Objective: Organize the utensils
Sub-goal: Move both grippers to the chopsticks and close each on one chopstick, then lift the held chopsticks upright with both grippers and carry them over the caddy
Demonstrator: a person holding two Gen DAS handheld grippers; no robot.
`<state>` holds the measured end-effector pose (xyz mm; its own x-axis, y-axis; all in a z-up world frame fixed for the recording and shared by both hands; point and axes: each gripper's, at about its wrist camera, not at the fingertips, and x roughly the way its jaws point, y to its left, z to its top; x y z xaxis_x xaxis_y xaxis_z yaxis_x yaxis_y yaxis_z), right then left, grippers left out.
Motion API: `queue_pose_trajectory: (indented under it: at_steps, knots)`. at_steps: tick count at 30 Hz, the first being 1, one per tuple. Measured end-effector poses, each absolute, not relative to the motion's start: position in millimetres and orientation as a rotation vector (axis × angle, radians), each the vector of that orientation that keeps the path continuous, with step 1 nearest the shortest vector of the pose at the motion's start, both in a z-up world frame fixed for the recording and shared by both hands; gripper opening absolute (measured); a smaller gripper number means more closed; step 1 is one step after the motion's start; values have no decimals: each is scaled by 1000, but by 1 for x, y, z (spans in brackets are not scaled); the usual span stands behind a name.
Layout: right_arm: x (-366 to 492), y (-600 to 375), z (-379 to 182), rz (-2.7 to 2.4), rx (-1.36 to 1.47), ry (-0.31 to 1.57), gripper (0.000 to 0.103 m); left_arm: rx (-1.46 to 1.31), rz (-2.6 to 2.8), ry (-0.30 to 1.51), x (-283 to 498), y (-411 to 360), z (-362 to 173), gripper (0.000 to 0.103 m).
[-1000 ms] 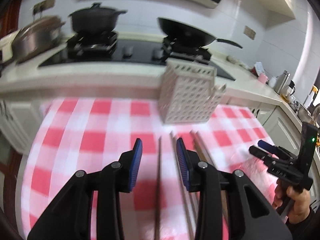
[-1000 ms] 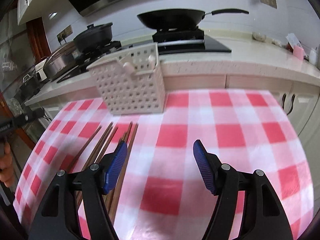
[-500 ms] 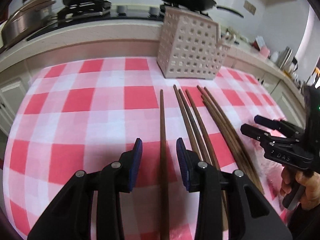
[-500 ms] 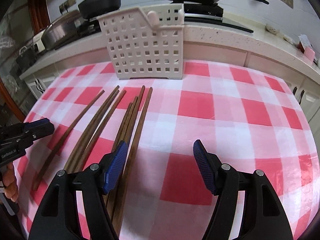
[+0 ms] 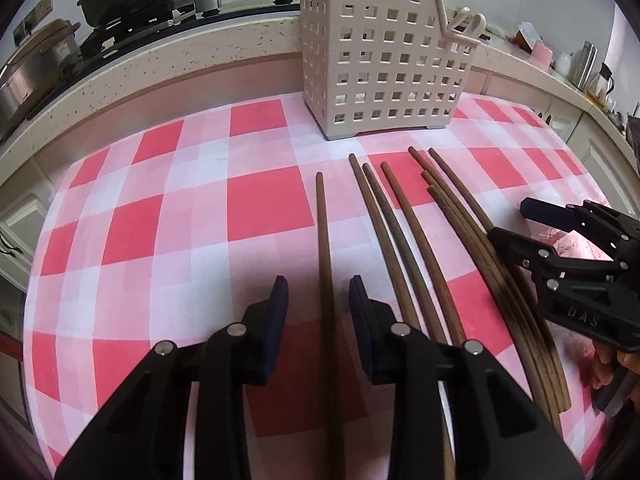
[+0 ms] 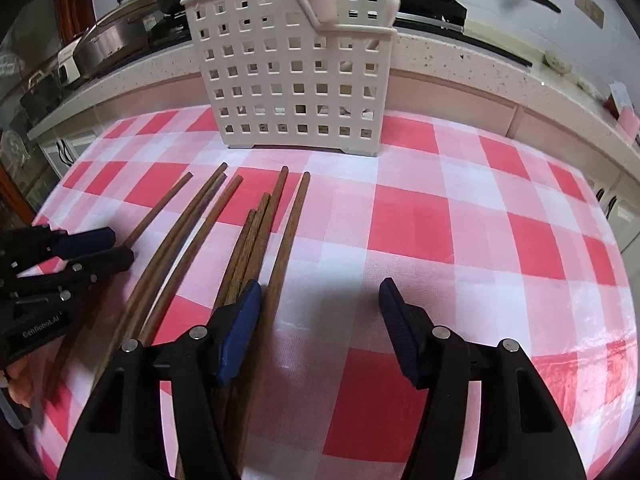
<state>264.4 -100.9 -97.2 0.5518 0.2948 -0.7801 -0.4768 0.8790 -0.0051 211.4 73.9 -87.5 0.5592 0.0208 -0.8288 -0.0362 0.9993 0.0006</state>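
Wooden chopsticks (image 5: 404, 236) lying beside white basket (image 5: 384, 52), 1 being straddled by left gripper (image 5: 318, 300), right gripper (image 6: 320, 304) likewise, both jaws apart, just closing.

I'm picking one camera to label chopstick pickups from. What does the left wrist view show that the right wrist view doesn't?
Only the left wrist view shows the left tool head-on, its pads astride the lone leftmost chopstick without touching it; its jaws have just been closing. It also shows a steel flask on the counter.

Only the right wrist view shows the right tool head-on, its jaws just closing around the rightmost chopstick, pads not pressing.

Both show the white holder, the chopsticks on the checked cloth, and the stove pots.
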Motion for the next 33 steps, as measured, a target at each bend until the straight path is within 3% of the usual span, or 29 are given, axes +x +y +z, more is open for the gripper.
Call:
queue_pose_trajectory:
  at_steps: [6,8,13,33]
  knots:
    - [268,-91,-96,497,-251,872,38,13,35,991,219,73,-87,19]
    - [268,-88,-95,510,-254,869,32,15,36,994,221,73,-87,7]
    - [266,-81,-95,551,-266,860,11,-8,34,999,222,77,-87,7]
    - [242,-122,-30,585,-178,763,8,-63,6,816,184,77,-8,6]
